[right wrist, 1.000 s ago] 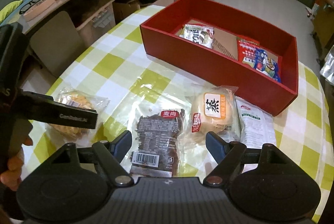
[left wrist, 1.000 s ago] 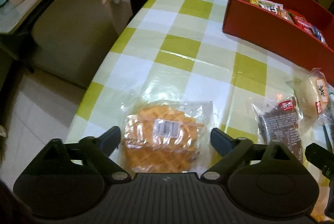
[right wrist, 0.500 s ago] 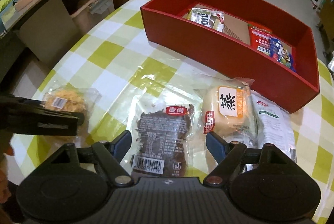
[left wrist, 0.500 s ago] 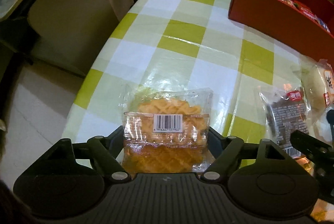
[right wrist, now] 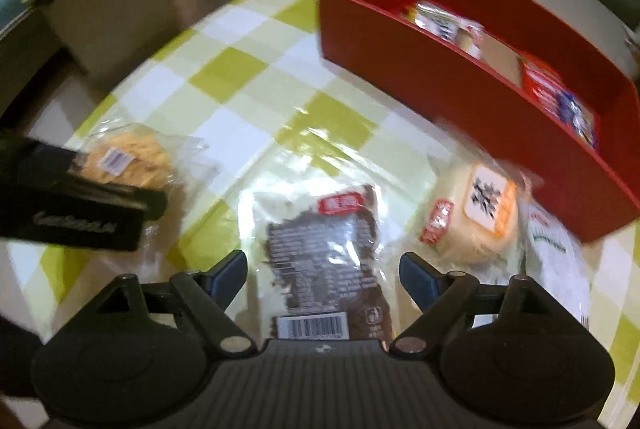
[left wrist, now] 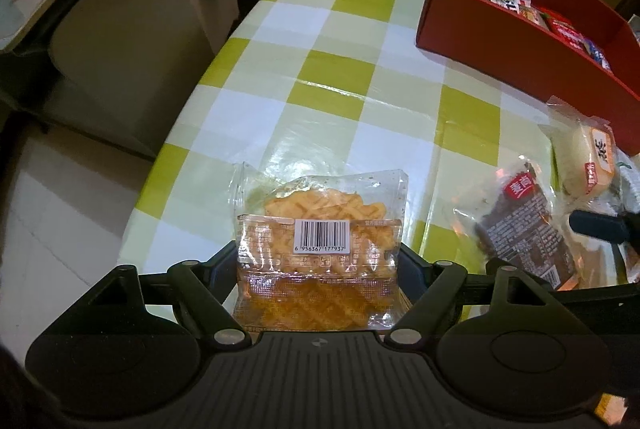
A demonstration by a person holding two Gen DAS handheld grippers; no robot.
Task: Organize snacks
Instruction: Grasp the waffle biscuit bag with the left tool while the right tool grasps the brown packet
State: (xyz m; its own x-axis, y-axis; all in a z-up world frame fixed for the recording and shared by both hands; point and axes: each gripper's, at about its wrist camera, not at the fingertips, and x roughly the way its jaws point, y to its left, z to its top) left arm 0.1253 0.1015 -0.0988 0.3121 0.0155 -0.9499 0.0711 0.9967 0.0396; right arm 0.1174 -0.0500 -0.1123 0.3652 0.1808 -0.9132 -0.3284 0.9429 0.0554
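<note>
**Clear-wrapped waffle pinched, brown packet next**

Clear film crinkles where the left gripper (left wrist: 318, 269) has its fingers pressed against both sides of the waffle packet (left wrist: 320, 241), barcode up, its far edge seemingly just off the worktop (left wrist: 344, 69). To do this well, I would keep the squeeze light so the waffle does not crack, and lift straight before swinging toward the red box (left wrist: 520, 57), far ahead and to the right of the fingers.

The right gripper (right wrist: 322, 269) has its fingers spread and opening wider, the brown snack packet (right wrist: 328, 249) between them but untouched. Right of those fingers lie a pale bun (right wrist: 476, 217) and a white packet (right wrist: 560, 261), crowding that side. The box already holds several packets.
</note>
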